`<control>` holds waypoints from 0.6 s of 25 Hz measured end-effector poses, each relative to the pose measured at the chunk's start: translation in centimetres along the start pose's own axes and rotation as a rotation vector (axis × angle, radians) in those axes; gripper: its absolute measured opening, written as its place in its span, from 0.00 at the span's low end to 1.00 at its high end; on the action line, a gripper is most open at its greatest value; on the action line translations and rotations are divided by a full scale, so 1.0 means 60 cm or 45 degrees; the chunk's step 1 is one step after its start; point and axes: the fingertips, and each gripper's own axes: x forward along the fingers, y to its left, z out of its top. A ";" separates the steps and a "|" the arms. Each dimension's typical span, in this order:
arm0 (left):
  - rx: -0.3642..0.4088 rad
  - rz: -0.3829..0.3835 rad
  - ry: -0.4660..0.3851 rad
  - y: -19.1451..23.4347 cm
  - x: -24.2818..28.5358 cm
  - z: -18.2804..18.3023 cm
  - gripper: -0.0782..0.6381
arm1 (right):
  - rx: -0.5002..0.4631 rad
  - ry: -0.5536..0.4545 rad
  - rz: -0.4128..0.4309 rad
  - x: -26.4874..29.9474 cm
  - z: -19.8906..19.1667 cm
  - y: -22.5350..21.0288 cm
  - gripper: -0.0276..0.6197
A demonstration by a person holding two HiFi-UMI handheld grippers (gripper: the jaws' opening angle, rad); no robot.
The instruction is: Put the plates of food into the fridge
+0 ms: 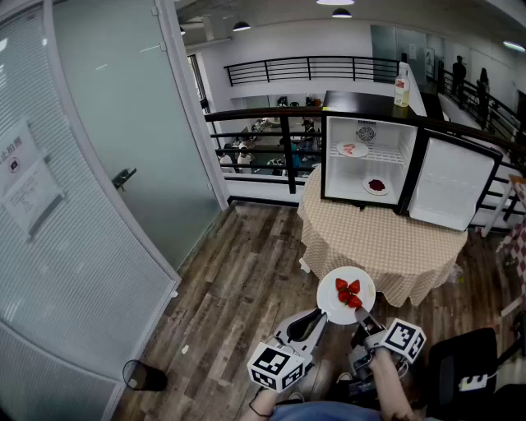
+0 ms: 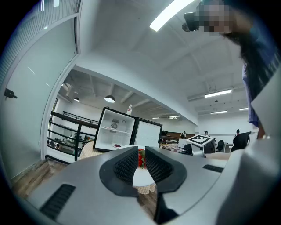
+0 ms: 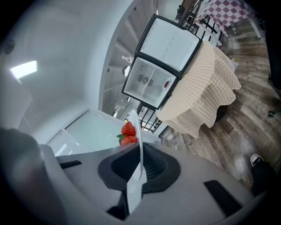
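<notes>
You are standing on a wood-plank floor [image 1: 238, 279] that is stretching out ahead of the left gripper [image 1: 317, 317]. Well to that gripper's left, a curved frosted glass wall [image 1: 99, 107] is sweeping past, with a dark handle [image 1: 124, 177] showing on it. Ahead of the right gripper [image 1: 359, 311], a table [image 1: 370, 247] is wearing a beige checked cloth. Beyond it, a black railing [image 1: 263, 136] is running across. A white wall [image 1: 288, 41] is rising behind, and round ceiling lamps [image 1: 341, 12] are glowing overhead. A black chair [image 1: 464, 362] is sitting just right of the right gripper, and a small dark container [image 1: 144, 376] is lying on the floor, far left of the left gripper.
</notes>
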 end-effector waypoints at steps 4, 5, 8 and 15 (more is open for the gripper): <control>0.008 -0.020 0.015 -0.003 0.030 0.000 0.17 | 0.002 -0.004 -0.003 0.008 0.022 -0.009 0.08; 0.008 -0.020 0.020 -0.002 0.038 0.000 0.17 | 0.001 -0.002 -0.003 0.011 0.027 -0.011 0.08; 0.008 -0.011 0.034 0.001 0.063 -0.001 0.17 | 0.008 0.008 0.008 0.018 0.046 -0.019 0.08; -0.019 0.023 0.049 0.001 0.135 -0.009 0.17 | 0.034 0.031 0.016 0.030 0.113 -0.043 0.08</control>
